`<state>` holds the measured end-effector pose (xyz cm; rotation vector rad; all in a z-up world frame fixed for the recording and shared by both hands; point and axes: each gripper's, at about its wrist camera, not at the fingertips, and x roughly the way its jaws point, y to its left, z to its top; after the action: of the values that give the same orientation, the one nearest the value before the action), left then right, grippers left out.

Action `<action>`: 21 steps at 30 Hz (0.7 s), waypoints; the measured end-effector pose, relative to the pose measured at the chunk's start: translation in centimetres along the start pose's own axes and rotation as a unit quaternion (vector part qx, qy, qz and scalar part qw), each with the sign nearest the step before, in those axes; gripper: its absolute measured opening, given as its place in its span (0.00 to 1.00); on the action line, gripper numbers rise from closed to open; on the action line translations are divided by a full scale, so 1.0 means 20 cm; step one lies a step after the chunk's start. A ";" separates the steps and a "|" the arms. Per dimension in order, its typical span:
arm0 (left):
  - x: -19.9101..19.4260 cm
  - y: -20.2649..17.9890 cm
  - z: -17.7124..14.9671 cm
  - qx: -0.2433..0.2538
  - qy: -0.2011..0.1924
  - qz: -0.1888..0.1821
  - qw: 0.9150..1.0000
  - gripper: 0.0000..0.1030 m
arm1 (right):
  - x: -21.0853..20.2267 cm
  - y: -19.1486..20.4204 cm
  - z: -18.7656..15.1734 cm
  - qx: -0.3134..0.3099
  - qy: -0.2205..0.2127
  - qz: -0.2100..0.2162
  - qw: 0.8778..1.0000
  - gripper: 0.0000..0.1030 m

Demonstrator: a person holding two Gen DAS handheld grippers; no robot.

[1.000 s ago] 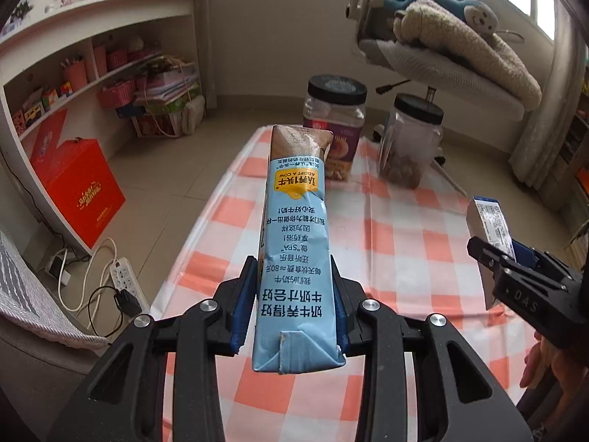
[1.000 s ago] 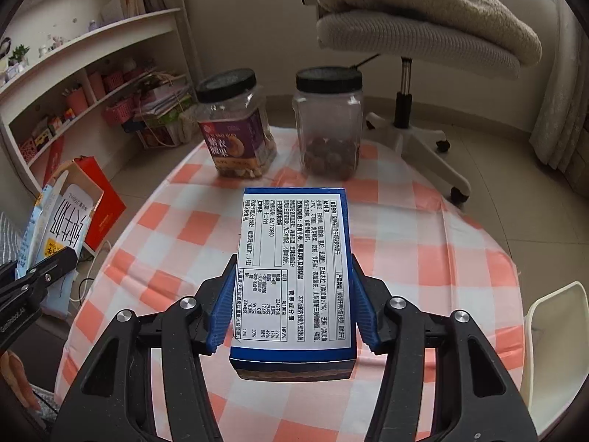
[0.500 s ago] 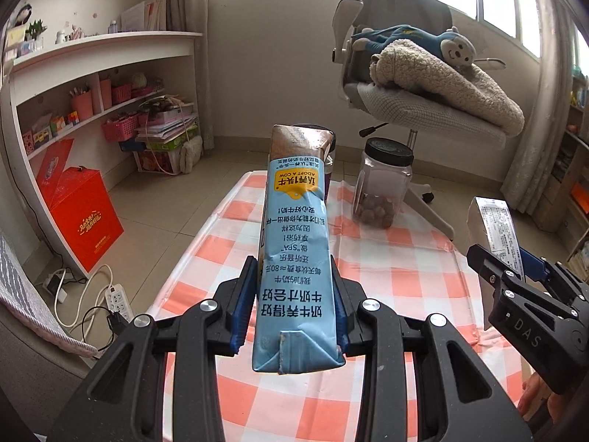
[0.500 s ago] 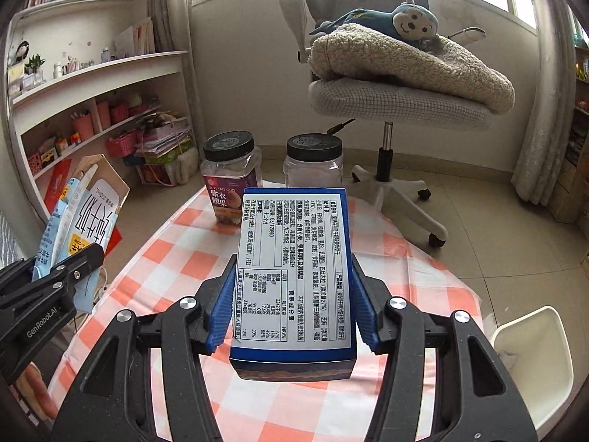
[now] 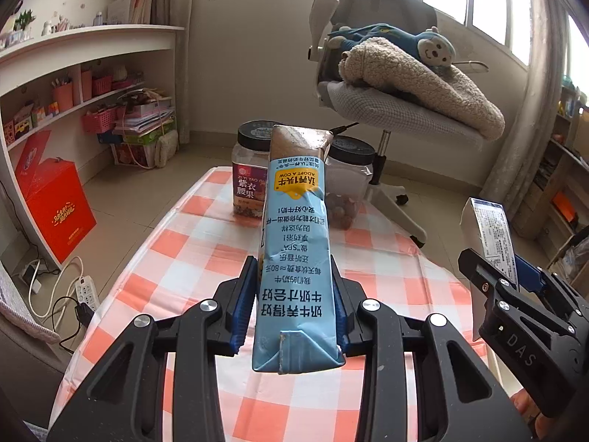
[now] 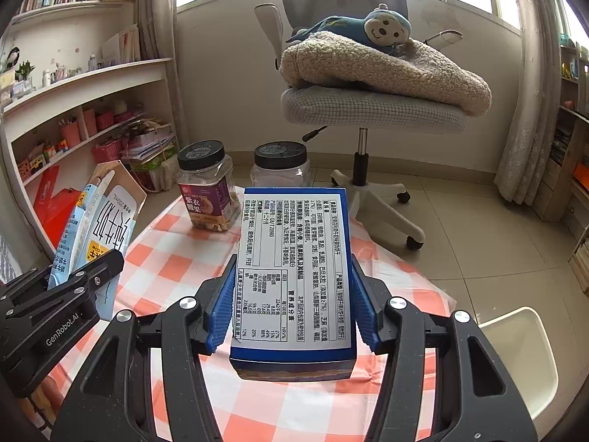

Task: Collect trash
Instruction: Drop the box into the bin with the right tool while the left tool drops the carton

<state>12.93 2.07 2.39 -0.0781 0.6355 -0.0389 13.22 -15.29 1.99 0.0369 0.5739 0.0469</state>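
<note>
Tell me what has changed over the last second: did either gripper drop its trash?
No. Both grippers have risen and tilted up, so the jars and chair sit lower in both views. The left gripper still clamps the milk carton; the right gripper still clamps the blue box. The jars have not moved.

Both tools now sit higher above the worktop [image 5: 191,258] and point more level than a second ago. In the left wrist view the milk carton [image 5: 294,250] now overlaps both jars [image 5: 254,173]; earlier the two jars stood clear behind it. In the right wrist view the office chair [image 6: 368,110] and windows now fill the upper frame, and the white bin [image 6: 515,361] shows more fully.
</note>
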 end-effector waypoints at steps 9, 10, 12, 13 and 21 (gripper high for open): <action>0.02 -0.17 -0.03 0.024 0.005 -0.024 0.999 0.35 | -0.05 -0.19 -0.02 0.021 0.004 -0.024 0.999 0.51; 0.03 -0.18 -0.03 0.027 0.006 -0.027 0.999 0.35 | -0.05 -0.21 -0.02 0.023 0.004 -0.028 0.999 0.51; 0.03 -0.22 -0.04 0.033 0.008 -0.031 0.999 0.35 | -0.07 -0.25 -0.03 0.026 0.005 -0.035 0.999 0.51; 0.04 -0.23 -0.04 0.035 0.008 -0.033 0.999 0.35 | -0.07 -0.27 -0.03 0.028 0.005 -0.039 0.999 0.51; 0.06 -0.36 -0.09 0.059 0.018 -0.050 0.997 0.35 | -0.11 -0.46 -0.05 0.053 0.011 -0.063 0.997 0.51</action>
<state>12.73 -5.26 0.88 0.0048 0.6632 -0.1747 11.18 -24.54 1.93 0.1028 0.5999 -0.1060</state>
